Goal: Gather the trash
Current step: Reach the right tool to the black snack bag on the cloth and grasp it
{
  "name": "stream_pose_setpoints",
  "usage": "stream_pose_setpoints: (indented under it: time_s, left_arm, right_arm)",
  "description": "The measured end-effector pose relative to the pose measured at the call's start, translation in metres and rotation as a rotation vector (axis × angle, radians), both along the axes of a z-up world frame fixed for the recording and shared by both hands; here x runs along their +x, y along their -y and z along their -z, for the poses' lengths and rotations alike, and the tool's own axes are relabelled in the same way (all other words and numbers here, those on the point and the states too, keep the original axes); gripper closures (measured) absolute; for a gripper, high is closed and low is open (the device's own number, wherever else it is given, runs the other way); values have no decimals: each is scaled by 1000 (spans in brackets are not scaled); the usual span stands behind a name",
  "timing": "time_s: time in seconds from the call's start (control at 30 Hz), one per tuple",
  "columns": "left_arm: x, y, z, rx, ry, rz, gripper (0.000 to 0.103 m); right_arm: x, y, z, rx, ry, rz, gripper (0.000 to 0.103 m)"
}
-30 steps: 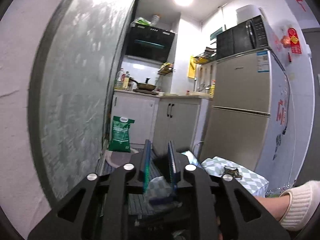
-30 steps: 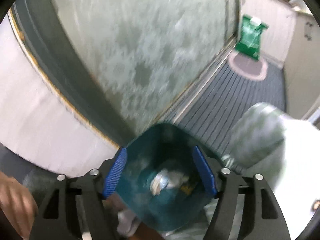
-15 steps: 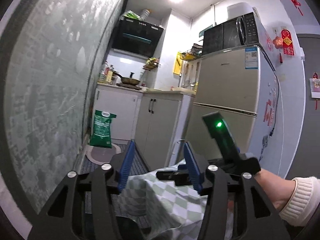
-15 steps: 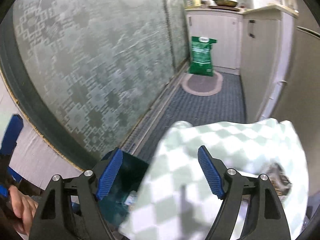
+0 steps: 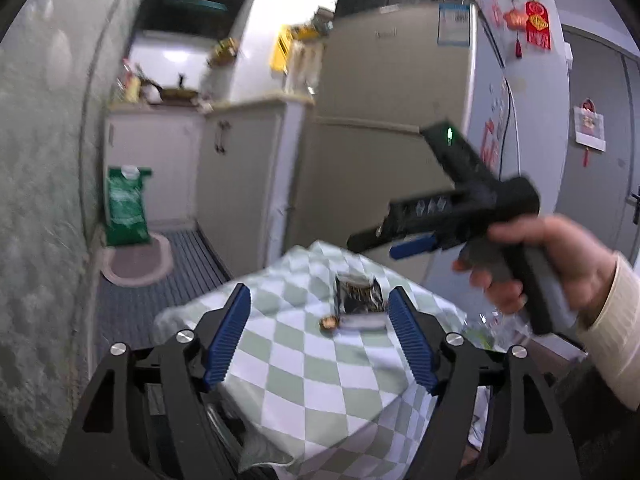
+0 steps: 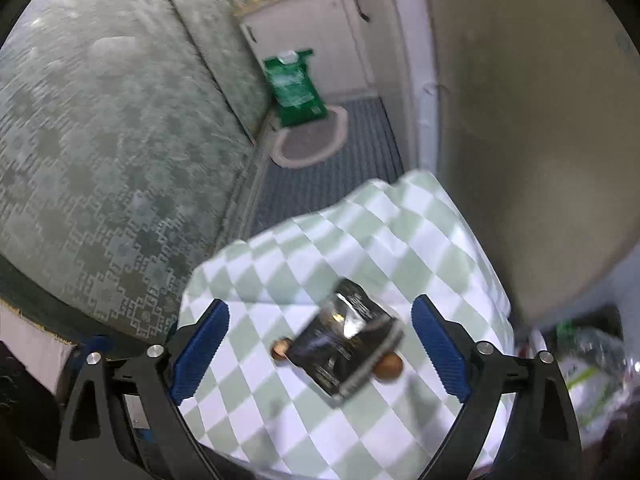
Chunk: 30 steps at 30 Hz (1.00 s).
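Note:
A black crumpled wrapper [image 5: 358,298] [image 6: 344,344] lies on a table under a green-and-white checked cloth [image 5: 304,376] [image 6: 400,240]. Small brown round bits [image 6: 388,366] [image 5: 330,322] sit beside it. My left gripper [image 5: 319,300] hovers at the table's near edge, jaws opening, nothing between them. My right gripper [image 6: 320,308] points down over the wrapper, jaws opening wide and pads clear of it. In the left wrist view a hand [image 5: 552,264] holds the right gripper [image 5: 380,240] above the table's right side.
A patterned frosted glass door [image 5: 40,200] runs along the left. A green bag [image 5: 124,208] [image 6: 296,88] stands on an oval mat [image 6: 308,140] by white cabinets. A beige fridge [image 5: 380,160] stands behind the table. Plastic clutter [image 6: 580,360] lies to the table's right.
Both views have swung from the teal bin by the glass door to the checked table. Both pairs of jaws stand wider. The right gripper now hangs over the black wrapper.

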<state>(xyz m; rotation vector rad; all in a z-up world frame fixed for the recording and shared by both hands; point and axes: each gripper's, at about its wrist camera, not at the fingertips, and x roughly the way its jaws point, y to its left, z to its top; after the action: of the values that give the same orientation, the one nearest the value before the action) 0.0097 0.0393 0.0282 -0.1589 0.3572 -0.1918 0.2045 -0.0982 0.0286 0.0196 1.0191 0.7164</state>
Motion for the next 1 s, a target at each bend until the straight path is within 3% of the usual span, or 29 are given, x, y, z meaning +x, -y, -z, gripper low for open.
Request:
stream_pose_setpoints:
  time_s: [0.1,0.17,0.47,0.57,0.73,0.83,1.0]
  left_arm:
    - [19,-5,10,-10,-67,30,29]
    - [28,-2,10,18,-86,58,29]
    - [67,32,8,256,-195,245,28]
    - [76,39,15,305,-229,287,28]
    - [88,44,27,361,-271,313,28]
    - [98,43,30,359,-294,319,29]
    - [110,47,38,374,-329,334,32]
  right_arm:
    - [6,-1,9,-24,-162,36,8]
    - [9,-1,11,-40,-216,72,8]
    - [23,-15,9,-123,-206,132,8]
    - [28,-25,17,-164,-204,132,22]
    - [32,-35,33,-269,-185,144,35]
    - [33,-36,40,-274,-196,125,44]
    - [34,-36,46,-269,-191,101,51]
